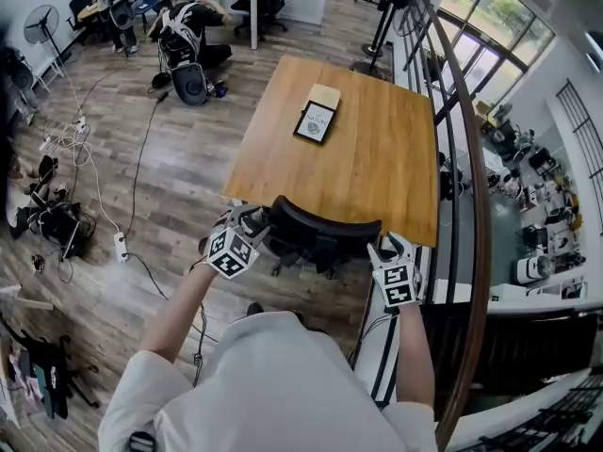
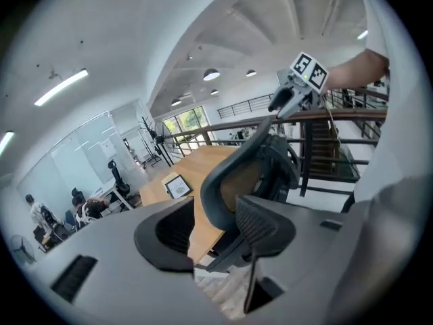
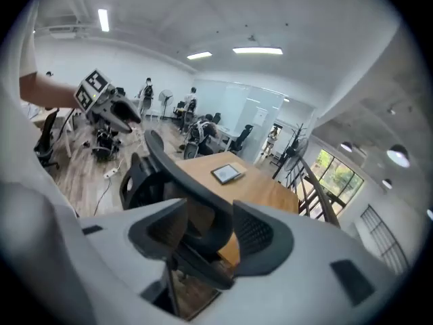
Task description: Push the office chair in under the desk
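Left tool [image 1: 252, 224], released, straddles the left end of the office chair's [image 1: 320, 226] backrest rim, and a gap shows beside the rim. Right tool [image 1: 384, 246], likewise unclenched, straddles the right end. The chair stands just ahead of both tools, its back at the wooden tabletop's [image 1: 377, 172] near edge, apparently largely tucked under. It should roll lightly, and the stiff top rim looks like the best place to hold and push. Open floor strewn with cables [image 1: 138, 168] lies left of the left tool. A railing [image 1: 481, 215] runs close on the right tool's right.
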Motion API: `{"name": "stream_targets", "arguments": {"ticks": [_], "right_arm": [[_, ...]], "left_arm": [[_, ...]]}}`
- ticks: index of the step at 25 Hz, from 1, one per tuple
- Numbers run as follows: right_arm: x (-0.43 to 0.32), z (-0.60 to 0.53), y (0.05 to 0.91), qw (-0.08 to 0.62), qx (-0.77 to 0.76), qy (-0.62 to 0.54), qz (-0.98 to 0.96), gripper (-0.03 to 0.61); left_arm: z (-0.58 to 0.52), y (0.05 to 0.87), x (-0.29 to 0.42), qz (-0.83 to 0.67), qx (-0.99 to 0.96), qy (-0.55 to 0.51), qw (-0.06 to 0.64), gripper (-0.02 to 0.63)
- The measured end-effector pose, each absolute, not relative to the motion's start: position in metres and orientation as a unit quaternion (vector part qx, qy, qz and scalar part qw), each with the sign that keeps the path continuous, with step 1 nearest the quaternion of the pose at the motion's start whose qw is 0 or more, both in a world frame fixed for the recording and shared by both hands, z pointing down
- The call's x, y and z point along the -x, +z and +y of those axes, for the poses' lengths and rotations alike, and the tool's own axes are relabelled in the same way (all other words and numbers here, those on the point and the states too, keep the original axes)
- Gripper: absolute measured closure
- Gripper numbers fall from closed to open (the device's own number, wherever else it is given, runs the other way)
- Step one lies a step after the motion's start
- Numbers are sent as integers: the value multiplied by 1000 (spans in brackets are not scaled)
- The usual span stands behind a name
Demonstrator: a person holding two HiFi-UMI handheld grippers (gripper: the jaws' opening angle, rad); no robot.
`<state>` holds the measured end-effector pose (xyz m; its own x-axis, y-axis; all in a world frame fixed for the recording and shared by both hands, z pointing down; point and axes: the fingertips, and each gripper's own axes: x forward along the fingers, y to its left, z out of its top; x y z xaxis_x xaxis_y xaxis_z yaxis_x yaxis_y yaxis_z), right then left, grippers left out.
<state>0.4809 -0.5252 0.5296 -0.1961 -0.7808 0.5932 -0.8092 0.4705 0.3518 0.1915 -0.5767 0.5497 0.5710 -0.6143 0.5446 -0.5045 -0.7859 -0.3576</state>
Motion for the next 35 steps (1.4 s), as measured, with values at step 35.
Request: {"name": "stream_targets", "arguments": {"ticks": [35], "right_arm": [[-443, -501, 426, 152, -580, 2, -800, 577]], "left_arm": [[-568, 455, -204, 379, 914, -139, -26, 620]]}}
